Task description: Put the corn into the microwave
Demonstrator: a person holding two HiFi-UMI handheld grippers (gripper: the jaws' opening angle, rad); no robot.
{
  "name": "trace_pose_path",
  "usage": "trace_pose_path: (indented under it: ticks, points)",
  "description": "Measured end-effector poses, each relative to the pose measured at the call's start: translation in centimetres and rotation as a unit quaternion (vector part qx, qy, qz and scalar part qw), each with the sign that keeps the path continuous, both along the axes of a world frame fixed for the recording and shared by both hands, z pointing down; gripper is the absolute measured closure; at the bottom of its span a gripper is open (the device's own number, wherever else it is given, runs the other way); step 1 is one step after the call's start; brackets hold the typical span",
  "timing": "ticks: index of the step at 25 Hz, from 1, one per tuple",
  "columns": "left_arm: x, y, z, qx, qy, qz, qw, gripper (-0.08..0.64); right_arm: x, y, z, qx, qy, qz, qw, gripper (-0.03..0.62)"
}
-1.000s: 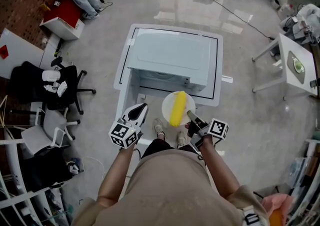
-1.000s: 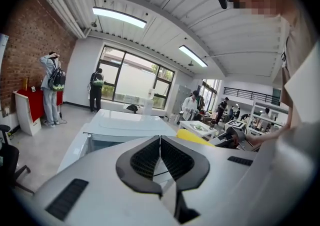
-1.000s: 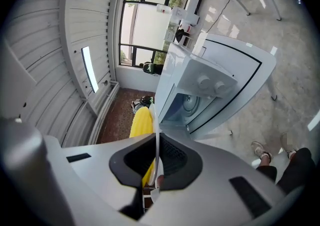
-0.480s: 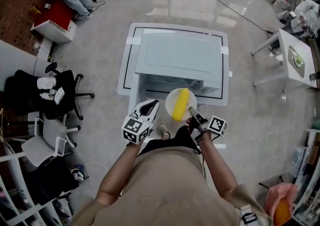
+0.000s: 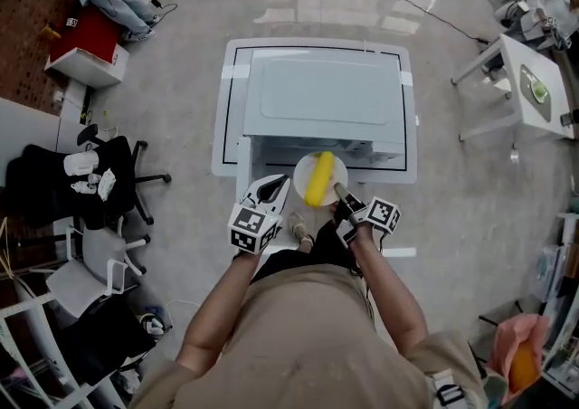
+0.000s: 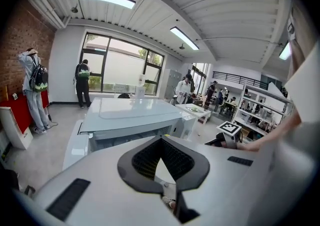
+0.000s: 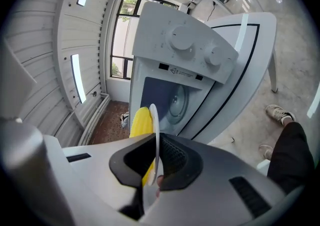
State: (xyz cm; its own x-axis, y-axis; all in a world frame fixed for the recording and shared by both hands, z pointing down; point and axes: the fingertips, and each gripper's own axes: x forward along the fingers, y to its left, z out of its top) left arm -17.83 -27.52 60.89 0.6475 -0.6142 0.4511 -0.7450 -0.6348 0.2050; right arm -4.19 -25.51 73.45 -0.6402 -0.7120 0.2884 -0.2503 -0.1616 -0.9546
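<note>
A yellow corn cob [image 5: 316,179] lies on a small white plate [image 5: 301,172], held in front of the white microwave [image 5: 321,95]. My right gripper [image 5: 337,190] is shut on the plate's near rim. In the right gripper view the plate [image 7: 153,120] stands edge-on between the pads, with the corn [image 7: 140,120] to its left. Beyond it the microwave [image 7: 185,45] shows two knobs and a dark open cavity. My left gripper [image 5: 271,185] hovers left of the plate, shut and empty. The left gripper [image 6: 161,141] faces the microwave [image 6: 130,115].
The microwave stands on a white table [image 5: 231,109]. Office chairs [image 5: 99,163] are at the left and a white side table [image 5: 534,99] at the right. The person's shoes [image 5: 298,228] are below the plate. People [image 6: 82,77] stand by the far windows.
Both grippers have sunk and moved toward the microwave's front. The plate with the corn has come closer to the opening, still in the right gripper.
</note>
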Motion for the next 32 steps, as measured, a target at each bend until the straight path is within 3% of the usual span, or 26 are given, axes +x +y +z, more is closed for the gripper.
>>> trace_pose_path:
  ticks: [9, 14, 20, 32]
  points:
    - [-0.3, -0.8, 1.3, 0.0, -0.015, -0.001, 0.9999, 0.555, -1.0, -3.1, 4.1, -0.001, -0.018, 0.029, 0.999, 0.572]
    - [-0.5, -1.0, 2.0, -0.012, -0.014, -0.009, 0.9998, 0.555, -0.9, -5.3, 6.6, 0.006, -0.003, 0.04, 0.999, 0.572]
    - [-0.2, -0.9, 2.2, -0.015, -0.027, -0.006, 0.9995, 0.555, -0.8, -7.5, 9.7, -0.017, 0.002, 0.058, 0.998, 0.572]
    - [0.0, -1.8, 2.0, -0.013, -0.025, -0.009, 0.9996, 0.555, -2.2, -11.4, 11.9, -0.017, 0.01, 0.076, 0.997, 0.572]
